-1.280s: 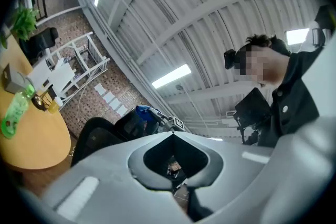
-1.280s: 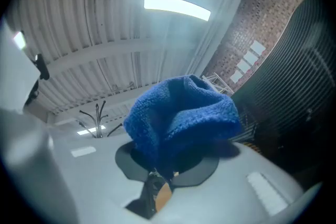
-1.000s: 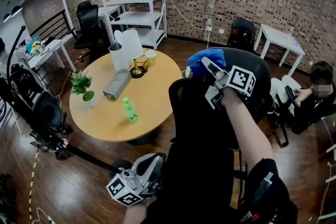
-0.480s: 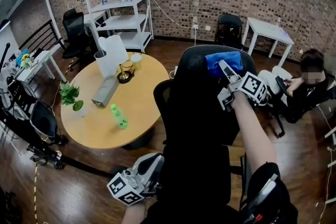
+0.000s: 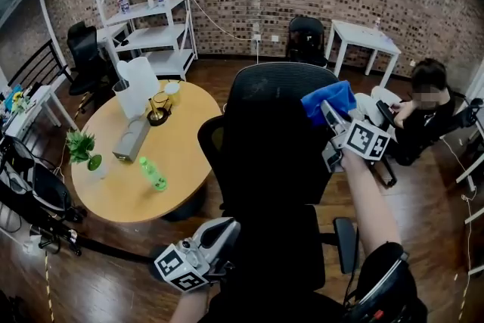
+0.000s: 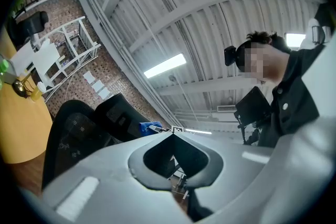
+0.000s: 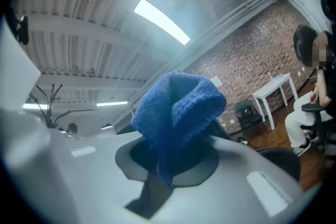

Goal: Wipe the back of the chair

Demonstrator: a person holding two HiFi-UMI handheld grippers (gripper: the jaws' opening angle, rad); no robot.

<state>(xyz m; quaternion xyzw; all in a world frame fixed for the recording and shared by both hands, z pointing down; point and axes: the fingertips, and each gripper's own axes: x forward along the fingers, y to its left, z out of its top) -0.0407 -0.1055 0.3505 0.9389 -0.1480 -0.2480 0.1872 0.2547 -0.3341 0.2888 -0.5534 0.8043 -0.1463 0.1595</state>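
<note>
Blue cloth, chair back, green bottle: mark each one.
blue cloth (image 5: 327,99), head view, on its upper fold.
chair back (image 5: 274,140), head view, middle of the black panel.
green bottle (image 5: 152,175), head view, on its body.

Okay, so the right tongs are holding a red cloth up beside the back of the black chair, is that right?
Not quite. The cloth is blue, not red; the right gripper view shows it clearly. The rest stands: the right tongs hold it up beside the back of the black chair.
</note>
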